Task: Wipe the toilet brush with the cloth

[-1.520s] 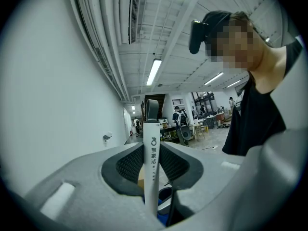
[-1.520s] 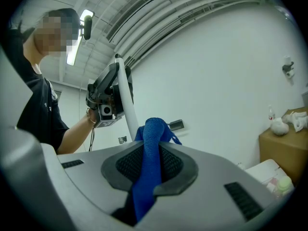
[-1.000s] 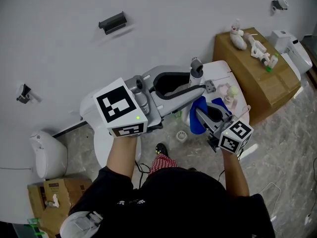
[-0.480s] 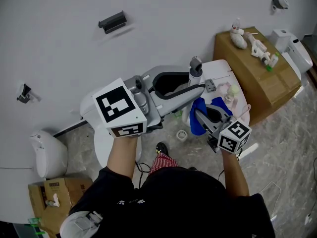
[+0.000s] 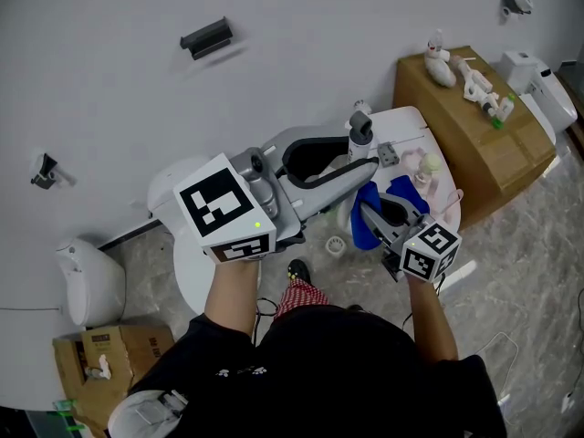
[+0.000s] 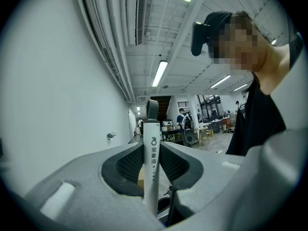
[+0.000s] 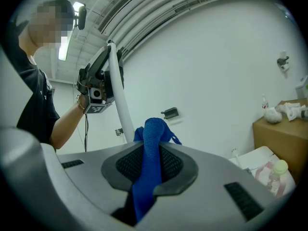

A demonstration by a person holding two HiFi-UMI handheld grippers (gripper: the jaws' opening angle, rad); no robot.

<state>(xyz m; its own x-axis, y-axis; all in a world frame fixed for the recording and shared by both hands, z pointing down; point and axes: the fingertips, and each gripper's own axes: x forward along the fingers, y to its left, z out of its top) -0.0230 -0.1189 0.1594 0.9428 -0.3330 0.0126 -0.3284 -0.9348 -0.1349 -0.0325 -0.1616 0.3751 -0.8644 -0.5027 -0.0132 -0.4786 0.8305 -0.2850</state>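
Left gripper (image 6: 152, 163): the 2 jaws are clamped on the white handle of the toilet brush (image 6: 152, 146), which stands upright between the ribbed pads. Printing on the handle: a ring-shaped logo above the vertical characters 宝家洁, with smaller print below, too small to read. A grey hanging loop caps the handle.

Right gripper (image 7: 149, 166): the 2 jaws are clamped on the blue cloth (image 7: 153, 131), bunched and rising above the pads. The cloth sits just beside the brush shaft; contact cannot be confirmed.

In the head view both grippers are held at chest level, tips facing, the cloth just below the left jaws. Each gripper carries 1 black-and-white marker cube (image 5: 224, 210). A cardboard box (image 5: 479, 153) stands well apart, against the wall.
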